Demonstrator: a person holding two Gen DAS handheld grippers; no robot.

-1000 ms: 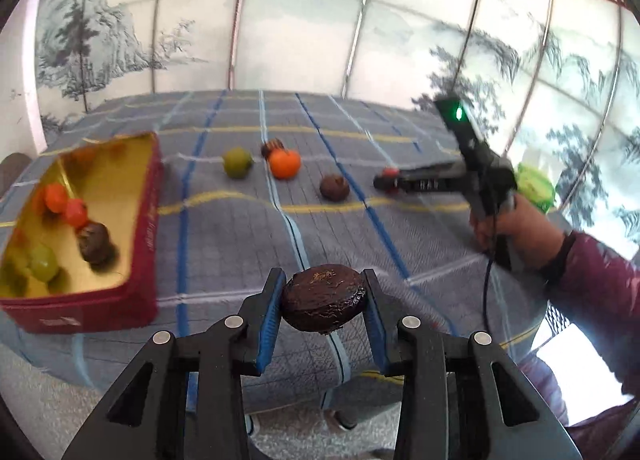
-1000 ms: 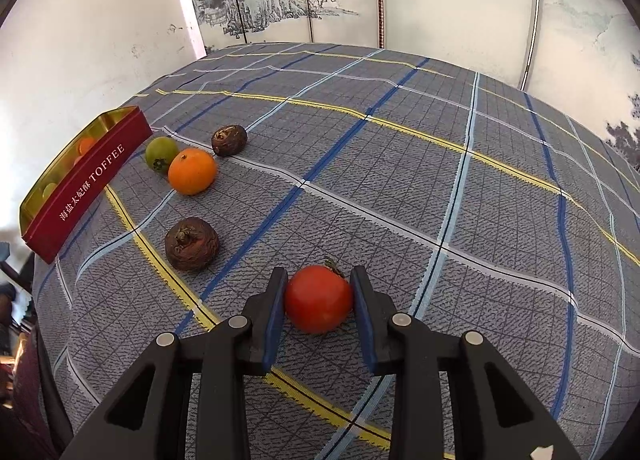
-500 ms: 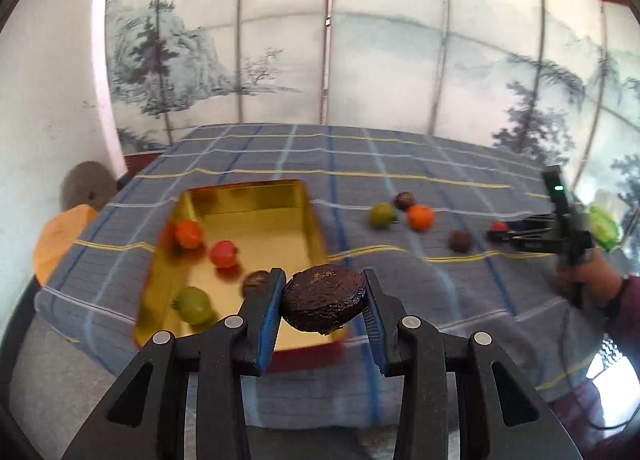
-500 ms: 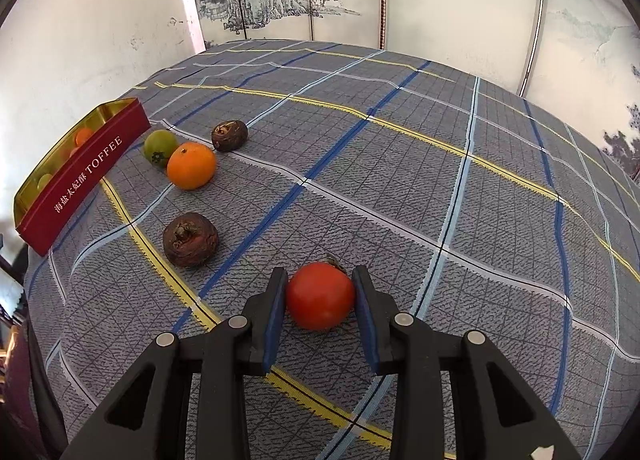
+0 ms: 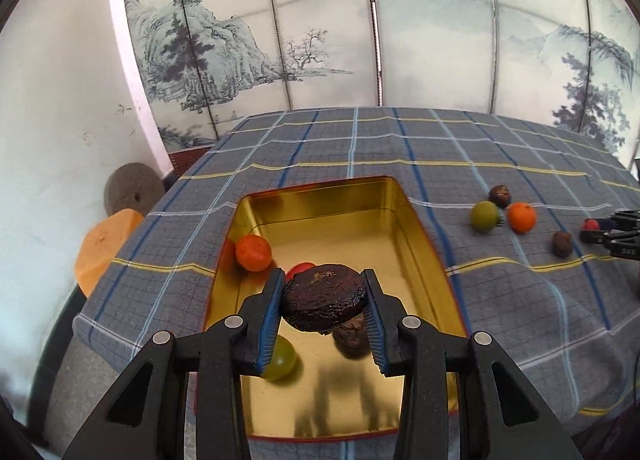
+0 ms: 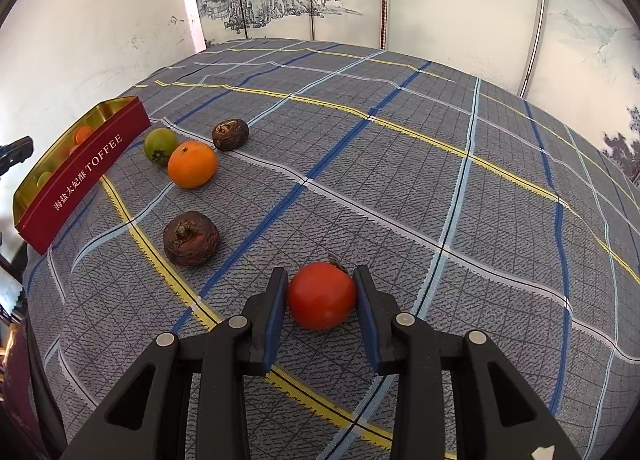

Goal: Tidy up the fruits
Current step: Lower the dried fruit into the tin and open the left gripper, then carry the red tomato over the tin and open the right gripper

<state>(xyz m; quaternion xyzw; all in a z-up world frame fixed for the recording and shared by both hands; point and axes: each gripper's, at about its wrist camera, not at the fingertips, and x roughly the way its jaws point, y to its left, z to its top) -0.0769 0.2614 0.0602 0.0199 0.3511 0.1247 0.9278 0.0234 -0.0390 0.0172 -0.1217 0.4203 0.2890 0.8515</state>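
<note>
My left gripper (image 5: 323,302) is shut on a dark brown wrinkled fruit (image 5: 323,296) and holds it above the near part of the gold-lined red toffee tin (image 5: 424,260). In the tin lie an orange fruit (image 5: 253,253), a red one partly hidden (image 5: 298,270), a green one (image 5: 282,358) and a brown one (image 5: 352,336). My right gripper (image 6: 321,298) is shut on a red tomato (image 6: 321,295) that sits on the checked cloth. It also shows far right in the left wrist view (image 5: 608,232).
On the cloth lie a brown fruit (image 6: 191,238), an orange (image 6: 192,164), a green tomato (image 6: 160,144) and another brown fruit (image 6: 230,134). The tin (image 6: 76,180) stands at the table's left edge. A painted screen stands behind. An orange stool (image 5: 106,244) is beside the table.
My left gripper has carried the dark fruit leftward until it hangs over the tin. My right gripper has stayed around the red tomato, and has barely moved.
</note>
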